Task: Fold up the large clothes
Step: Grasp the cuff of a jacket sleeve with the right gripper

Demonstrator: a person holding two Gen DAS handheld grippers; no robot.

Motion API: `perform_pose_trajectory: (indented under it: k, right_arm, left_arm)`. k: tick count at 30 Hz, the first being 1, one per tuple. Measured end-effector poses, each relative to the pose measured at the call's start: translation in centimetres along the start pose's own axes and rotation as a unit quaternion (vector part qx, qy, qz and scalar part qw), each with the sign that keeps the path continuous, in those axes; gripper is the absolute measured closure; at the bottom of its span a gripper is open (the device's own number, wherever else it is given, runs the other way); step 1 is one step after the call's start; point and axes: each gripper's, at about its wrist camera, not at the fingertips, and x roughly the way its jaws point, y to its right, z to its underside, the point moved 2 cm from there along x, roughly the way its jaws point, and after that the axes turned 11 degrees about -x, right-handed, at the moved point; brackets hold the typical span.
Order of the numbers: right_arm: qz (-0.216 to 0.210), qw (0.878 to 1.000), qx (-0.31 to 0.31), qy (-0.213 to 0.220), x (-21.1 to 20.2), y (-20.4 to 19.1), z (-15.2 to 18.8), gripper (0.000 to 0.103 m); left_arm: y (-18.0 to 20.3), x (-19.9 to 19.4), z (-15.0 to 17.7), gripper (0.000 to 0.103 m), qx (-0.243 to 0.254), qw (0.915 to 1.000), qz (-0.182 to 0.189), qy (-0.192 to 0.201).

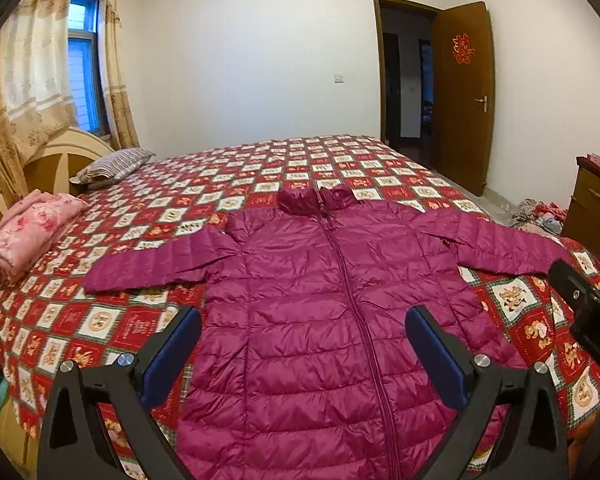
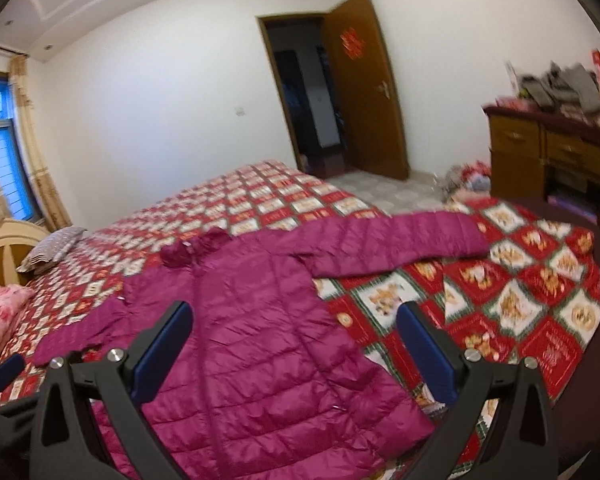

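Magenta puffer jacket is lying flat and zipped on the red patterned bedspread, collar far, hem near, both sleeves spread out sideways. Left gripper is hovering over the lower body with fingers spread wide, holding nothing. Right gripper is hovering over the jacket's right edge, likewise spread and empty. Bare bedspread is lying open beyond the collar; folded pink blanket is sitting at the far-left edge.
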Motion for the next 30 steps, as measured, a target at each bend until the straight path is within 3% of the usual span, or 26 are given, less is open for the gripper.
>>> perform_pose_trajectory:
  k: [5, 9, 13, 15, 17, 20, 22, 25, 29, 30]
  right_arm:
    - [0.033, 0.996, 0.066, -0.042, 3.4, 5.5, 0.5, 0.0]
    - [0.105, 0.985, 0.13, -0.046, 5.1, 12.4, -1.1, 0.0]
    - [0.167, 0.968, 0.178, -0.051, 8.0, 19.1, -3.0, 0.0]
    - [0.18, 0.958, 0.207, -0.086, 11.1, 22.9, -3.4, 0.008]
    - [0.163, 0.951, 0.238, -0.109, 13.7, 25.0, -3.2, 0.015]
    - [0.146, 0.943, 0.265, -0.141, 16.5, 26.1, -2.3, 0.022]
    - [0.137, 0.943, 0.26, -0.157, 18.5, 25.9, -1.8, 0.036]
    - [0.143, 0.946, 0.234, -0.173, 20.5, 25.6, -1.4, 0.037]
    - [0.18, 0.949, 0.187, -0.179, 21.2, 24.9, -1.4, 0.043]
    - [0.192, 0.949, 0.172, -0.182, 21.2, 24.6, -1.4, 0.053]
  left_arm:
    - [-1.3, 3.9, 0.1, 0.001, -0.012, 0.9992, 0.022, -0.032]
    - [-3.8, 8.0, -1.3, 0.001, -0.022, 0.9982, -0.005, -0.056]
    - [-6.4, 11.6, -3.7, 0.001, -0.046, 0.9969, -0.047, -0.043]
    - [-7.3, 13.5, -4.6, 0.001, -0.058, 0.9953, -0.071, -0.032]
    - [-7.9, 15.6, -5.1, 0.001, -0.06, 0.9941, -0.086, -0.03]
    - [-8.8, 19.2, -4.8, 0.001, -0.051, 0.9923, -0.097, -0.057]
    - [-8.8, 20.6, -4.3, 0.001, -0.048, 0.9908, -0.105, -0.071]
    - [-9.4, 22.4, -3.8, 0.001, -0.038, 0.9877, -0.129, -0.08]
    - [-9.9, 23.8, -3.4, 0.001, -0.03, 0.9881, -0.134, -0.068]
    - [-10.0, 24.1, -3.2, 0.001, -0.028, 0.9887, -0.133, -0.063]
